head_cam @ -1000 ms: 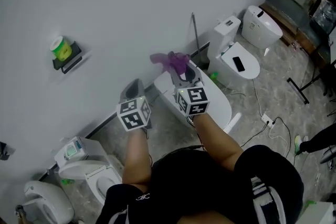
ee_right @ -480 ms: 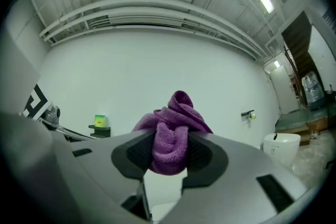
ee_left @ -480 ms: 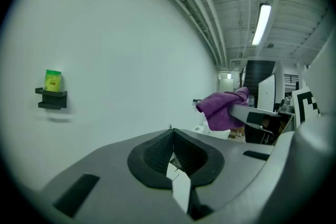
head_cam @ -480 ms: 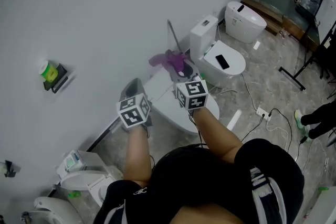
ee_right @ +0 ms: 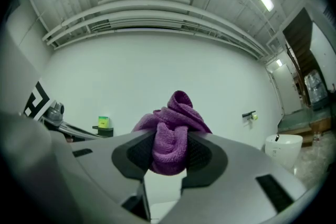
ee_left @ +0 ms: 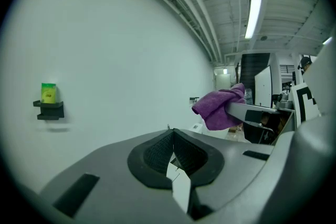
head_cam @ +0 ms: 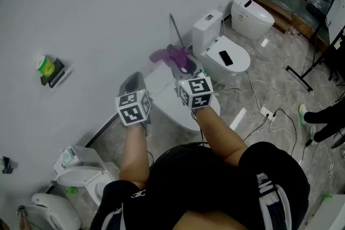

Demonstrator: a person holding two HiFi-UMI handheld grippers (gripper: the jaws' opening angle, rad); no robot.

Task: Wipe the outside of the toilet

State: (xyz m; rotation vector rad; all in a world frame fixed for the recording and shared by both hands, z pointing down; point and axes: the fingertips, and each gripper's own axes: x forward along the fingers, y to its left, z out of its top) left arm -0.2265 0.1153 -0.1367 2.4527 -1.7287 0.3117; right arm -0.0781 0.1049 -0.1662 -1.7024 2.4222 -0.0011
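Only the head view takes in the toilet (head_cam: pixel 164 97). It lies just below my two claws, spanning the gap between them, against the wall (head_cam: pixel 97 13). Both gripper views look over it at that bare wall. The left gripper view catches the purple cloth (ee_left: pixel 218 109) up and to the right of my left claw (ee_left: pixel 173 136). The right gripper view shows the same cloth head on, with a green box (ee_right: pixel 103 122) on a shelf to the left of my right claw (ee_right: pixel 170 153).

The toilet is white and smooth, long and rounded, its lid down. Beyond my right claw stands a second toilet (head_cam: pixel 240 67) with a phone (head_cam: pixel 226 58) on its lid.

My left claw's jaws are pressed together, pad to pad, with nothing in them. My right claw is clamped on the cloth: a bunched wad fills the gap between the pads, and loose folds stand up above the jaw tips. Whether either claw touches the toilet I cannot tell.
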